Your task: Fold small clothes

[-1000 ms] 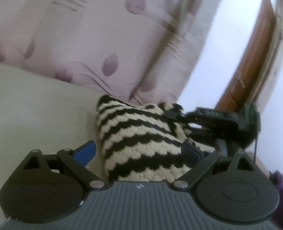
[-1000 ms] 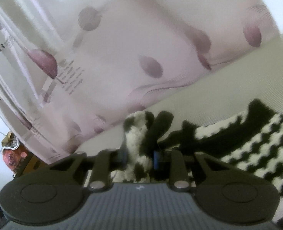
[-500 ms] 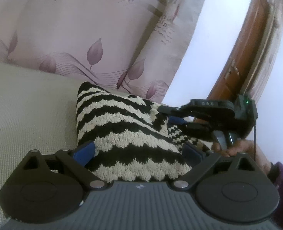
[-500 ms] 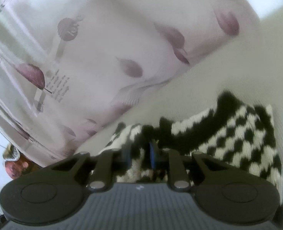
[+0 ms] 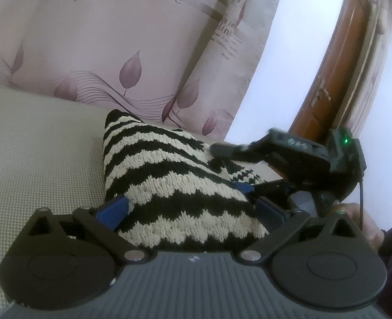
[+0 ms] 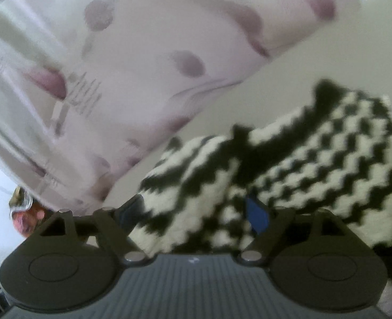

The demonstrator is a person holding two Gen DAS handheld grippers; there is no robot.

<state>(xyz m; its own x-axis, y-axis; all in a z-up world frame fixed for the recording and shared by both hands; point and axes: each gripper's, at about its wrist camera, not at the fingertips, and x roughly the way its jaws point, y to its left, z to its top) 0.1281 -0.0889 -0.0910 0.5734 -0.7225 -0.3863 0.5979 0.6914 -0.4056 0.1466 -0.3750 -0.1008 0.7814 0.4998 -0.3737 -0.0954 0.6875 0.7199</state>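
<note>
So, biggest risk first: the folded knit garment (image 5: 174, 186) could be dragged open again when the grippers get pulled away. The yarn is loopy and grabby, and the blue pads (image 5: 113, 208) are sitting right in it, so a loop could easily be snagged by a pad edge and the top layer flipped back off. The fold also looks a bit lumpy on the right side, where a second checkered layer peeks out, so the bundle could slump if it gets nudged sideways.

The garment is lying on the pale woven surface (image 5: 36, 154), close to its far edge where the leaf-print curtain (image 5: 102, 53) hangs down.

The left gripper (image 5: 193, 207) is spread about as wide as it goes and its jaws are opening, with the near end of the garment sitting between them; whether the pads are touching the knit can't really be told, but nothing is being squeezed. The right gripper (image 6: 196, 212) is roughly half spread and its jaws are opening too. A fold of the garment is bunched between its fingers, and it looks released rather than pinched, though that view is blurred. In the left view the right gripper is seen at the garment's right side, with a hand (image 5: 360, 220) on its handle.
</note>
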